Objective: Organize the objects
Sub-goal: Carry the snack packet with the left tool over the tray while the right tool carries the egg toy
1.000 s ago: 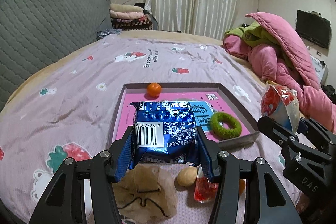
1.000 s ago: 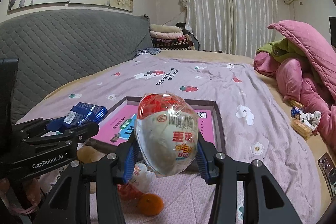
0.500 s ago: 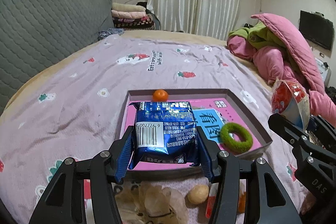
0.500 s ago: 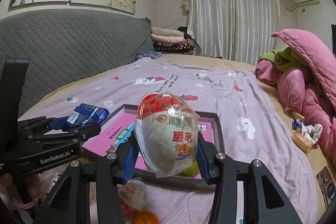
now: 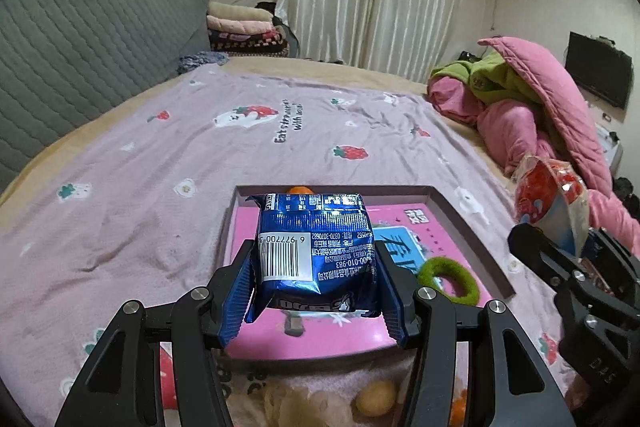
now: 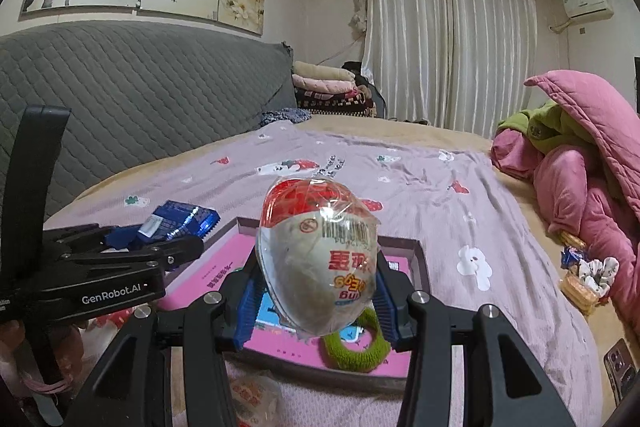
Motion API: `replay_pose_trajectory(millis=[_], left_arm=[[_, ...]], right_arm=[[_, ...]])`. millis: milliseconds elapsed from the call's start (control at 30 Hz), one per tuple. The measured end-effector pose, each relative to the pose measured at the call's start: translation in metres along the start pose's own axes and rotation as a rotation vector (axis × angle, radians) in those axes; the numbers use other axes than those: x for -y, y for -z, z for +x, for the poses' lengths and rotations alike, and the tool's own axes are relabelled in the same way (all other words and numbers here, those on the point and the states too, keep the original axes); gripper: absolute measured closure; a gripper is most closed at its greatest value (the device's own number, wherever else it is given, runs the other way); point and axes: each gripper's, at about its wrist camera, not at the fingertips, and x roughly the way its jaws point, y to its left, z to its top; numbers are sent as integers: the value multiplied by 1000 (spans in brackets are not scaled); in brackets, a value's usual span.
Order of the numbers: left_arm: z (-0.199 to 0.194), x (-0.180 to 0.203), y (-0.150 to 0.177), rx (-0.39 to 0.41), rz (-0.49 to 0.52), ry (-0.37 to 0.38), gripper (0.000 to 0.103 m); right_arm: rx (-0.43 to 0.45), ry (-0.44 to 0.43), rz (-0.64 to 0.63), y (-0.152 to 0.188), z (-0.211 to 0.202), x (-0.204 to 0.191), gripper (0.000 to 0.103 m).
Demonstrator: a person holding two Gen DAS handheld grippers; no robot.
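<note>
My left gripper (image 5: 315, 283) is shut on a blue foil snack pack (image 5: 316, 247), held above the near part of a shallow grey box with a pink floor (image 5: 344, 335). A green ring (image 5: 448, 277) and a small orange (image 5: 300, 190), mostly hidden behind the pack, lie in the box. My right gripper (image 6: 316, 291) is shut on a wrapped bun in clear and red film (image 6: 318, 259), above the box's near edge (image 6: 280, 367). In the right wrist view the left gripper (image 6: 176, 247) with the blue pack (image 6: 180, 221) sits at left.
The box rests on a purple strawberry-print bed sheet (image 5: 200, 155). Loose snacks lie in front of the box: a beige round item (image 5: 376, 397) and a wrapped snack (image 6: 252, 399). Pink quilts (image 5: 552, 115) pile at right; a grey headboard (image 5: 80, 39) runs along the left.
Both grippers have moved forward over the box with their loads still held. The loose snacks in front of the box have slid toward the bottom of both views.
</note>
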Motion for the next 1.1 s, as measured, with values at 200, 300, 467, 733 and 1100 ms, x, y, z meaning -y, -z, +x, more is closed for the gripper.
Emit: replay_pose_trajectory(millis=[200, 300, 467, 733, 1100], left_arm=[[9, 0, -7, 9, 14, -27, 46], [12, -2, -10, 9, 13, -35, 46], [18, -5, -13, 5, 11, -45, 46], [26, -8, -14, -7, 11, -49, 46], [43, -11, -16, -27, 32, -76, 46]], right_arm=[[11, -5, -6, -5, 4, -2, 54], [13, -5, -5, -8, 8, -3, 54], [9, -8, -4, -10, 13, -4, 54], [-12, -8, -3, -13, 27, -7, 54], [-46, -15, -16, -13, 51, -15, 54]])
